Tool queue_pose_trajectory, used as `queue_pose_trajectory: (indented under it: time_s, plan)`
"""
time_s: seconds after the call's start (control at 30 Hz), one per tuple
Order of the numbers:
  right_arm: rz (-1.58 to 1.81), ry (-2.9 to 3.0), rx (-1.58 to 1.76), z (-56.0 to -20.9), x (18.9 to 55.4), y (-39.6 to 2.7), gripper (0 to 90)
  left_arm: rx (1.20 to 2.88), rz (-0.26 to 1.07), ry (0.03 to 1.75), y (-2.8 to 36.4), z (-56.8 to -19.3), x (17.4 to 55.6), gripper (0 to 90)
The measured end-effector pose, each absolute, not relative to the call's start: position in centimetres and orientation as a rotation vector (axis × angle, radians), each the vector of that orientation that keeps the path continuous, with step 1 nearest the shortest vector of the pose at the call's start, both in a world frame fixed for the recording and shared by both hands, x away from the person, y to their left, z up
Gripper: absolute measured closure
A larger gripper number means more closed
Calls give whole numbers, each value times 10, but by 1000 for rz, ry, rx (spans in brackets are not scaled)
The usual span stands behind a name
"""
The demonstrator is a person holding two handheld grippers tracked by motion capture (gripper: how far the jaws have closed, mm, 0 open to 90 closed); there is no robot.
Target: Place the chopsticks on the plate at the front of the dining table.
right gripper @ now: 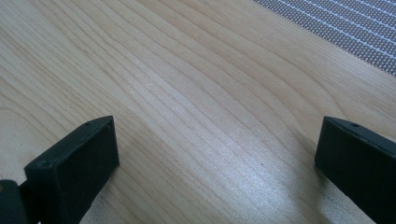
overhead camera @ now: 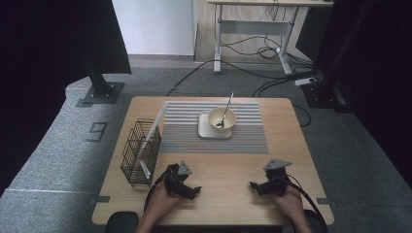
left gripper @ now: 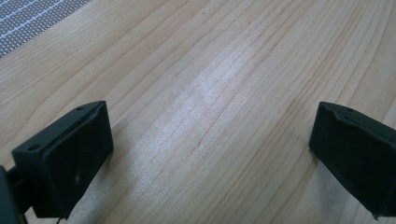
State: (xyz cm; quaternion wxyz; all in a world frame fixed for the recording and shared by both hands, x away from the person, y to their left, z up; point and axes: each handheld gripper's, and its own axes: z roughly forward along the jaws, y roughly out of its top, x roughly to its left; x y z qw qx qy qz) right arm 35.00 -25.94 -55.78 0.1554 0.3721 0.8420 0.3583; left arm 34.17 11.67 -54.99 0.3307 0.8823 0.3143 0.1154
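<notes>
Both tongs (overhead camera: pixel 194 190) (overhead camera: pixel 253 186) agape, bowl (overhead camera: pixel 222 119) far, spoon (overhead camera: pixel 225 112) perhaps

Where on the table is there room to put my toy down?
The bare wood between the left tool and right tool is free, below the striped mat. The table's right strip beside the mat is free too. It is crowded at the wire basket and around the bowl on its plate.

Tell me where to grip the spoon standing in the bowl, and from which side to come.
Grip the spoon on its bare handle above the bowl rim, coming down from above with the right gripper. The handle leans up and away toward the table's far edge, free all round; its head lies inside the bowl.
</notes>
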Motion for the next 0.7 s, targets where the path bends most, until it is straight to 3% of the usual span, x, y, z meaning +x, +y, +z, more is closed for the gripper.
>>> queue_pose_trajectory:
  time_s: [0.7]
  plan:
    - [1040,2440,1061,-556,352,-258,0,2307,302,822,117,-550,342,0]
